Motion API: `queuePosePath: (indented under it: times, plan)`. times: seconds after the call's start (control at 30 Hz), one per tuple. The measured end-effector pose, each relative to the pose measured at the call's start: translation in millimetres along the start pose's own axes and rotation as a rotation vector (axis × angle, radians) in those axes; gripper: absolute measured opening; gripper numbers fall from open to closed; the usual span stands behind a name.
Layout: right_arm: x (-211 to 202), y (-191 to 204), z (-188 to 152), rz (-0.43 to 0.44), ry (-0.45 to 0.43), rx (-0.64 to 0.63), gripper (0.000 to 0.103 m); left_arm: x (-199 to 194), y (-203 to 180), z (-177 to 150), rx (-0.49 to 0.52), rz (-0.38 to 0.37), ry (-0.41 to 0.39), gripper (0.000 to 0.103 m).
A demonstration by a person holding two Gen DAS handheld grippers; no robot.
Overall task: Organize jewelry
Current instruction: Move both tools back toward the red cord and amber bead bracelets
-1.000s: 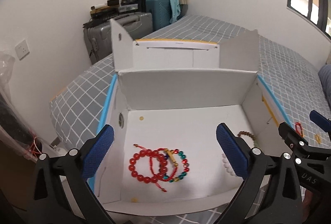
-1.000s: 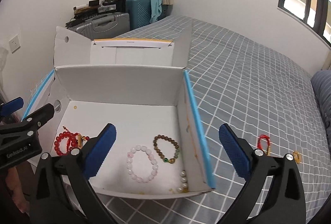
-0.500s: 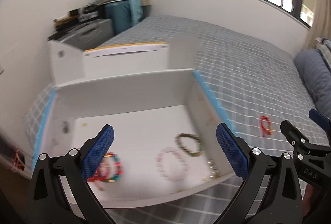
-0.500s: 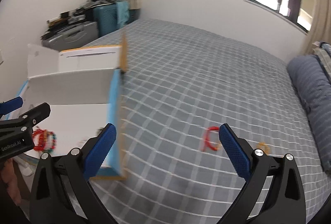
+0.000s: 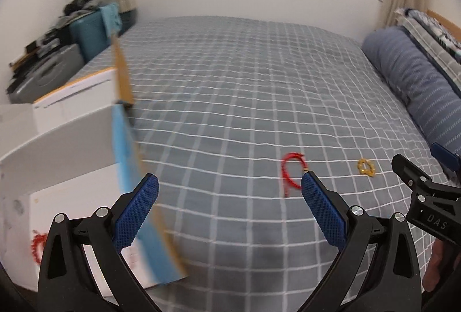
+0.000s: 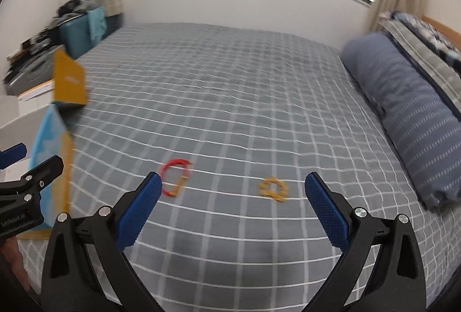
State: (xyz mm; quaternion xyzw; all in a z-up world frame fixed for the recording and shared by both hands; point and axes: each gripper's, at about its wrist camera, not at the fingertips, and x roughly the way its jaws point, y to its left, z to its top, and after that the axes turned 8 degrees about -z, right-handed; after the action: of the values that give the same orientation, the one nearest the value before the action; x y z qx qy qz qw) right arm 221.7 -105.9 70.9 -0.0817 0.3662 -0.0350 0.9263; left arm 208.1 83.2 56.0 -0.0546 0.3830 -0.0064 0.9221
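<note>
At far left stands the white cardboard box [image 5: 72, 139], its blue-and-tan side wall [image 5: 126, 168] blurred; a red bead bracelet [image 5: 37, 244] shows dimly on its floor, and in the right wrist view only the wall and a tan flap [image 6: 69, 81] appear at the left edge. Rightward, the left gripper [image 5: 229, 208] hangs over the grey checked bedspread [image 5: 230, 81], its blue pads spread wide and holding nothing. The red cord bracelet [image 5: 292, 173] lies flat on the bedspread just ahead of, and touching in the view, the right-hand pad [image 5: 322, 211] of that gripper; its loop runs roughly away from the camera, longer than wide. In the right wrist view the same red cord bracelet [image 6: 175, 178] sits just ahead of the left-hand pad [image 6: 138, 211] of the right gripper [image 6: 230, 208], likewise spread and empty. Further right the small gold bracelet [image 6: 273, 190], also seen from the left wrist [image 5: 366, 167], lies between the right gripper's pads and ahead of them, apart from the red one; the right gripper appears the better placed for it, the left for the red cord. At far right lies a blue striped bolster [image 6: 403, 116]. Legible writing: "DAS" on the right gripper body as seen from the left wrist; the lettering on the left gripper body in the right wrist view is too blurred to read.
</note>
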Motion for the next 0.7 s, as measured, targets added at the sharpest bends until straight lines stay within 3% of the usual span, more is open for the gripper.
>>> queuePosePath:
  times: [0.4,0.57,0.7]
  plan:
    - [104.7,-40.5,-14.2,-0.041,0.154,0.071,0.094,118.4,-41.4,1.9,0.066,-0.019,0.121,0.097]
    - [139.5,-46.1,-16.5,-0.047,0.218,0.091,0.085,147.9,-34.3,2.7,0.066,-0.01,0.142,0.097]
    - [163.4,-48.5,-23.7,-0.03,0.274,0.106,0.066,166.4,-26.2,-1.6,0.022,-0.017,0.16,0.097]
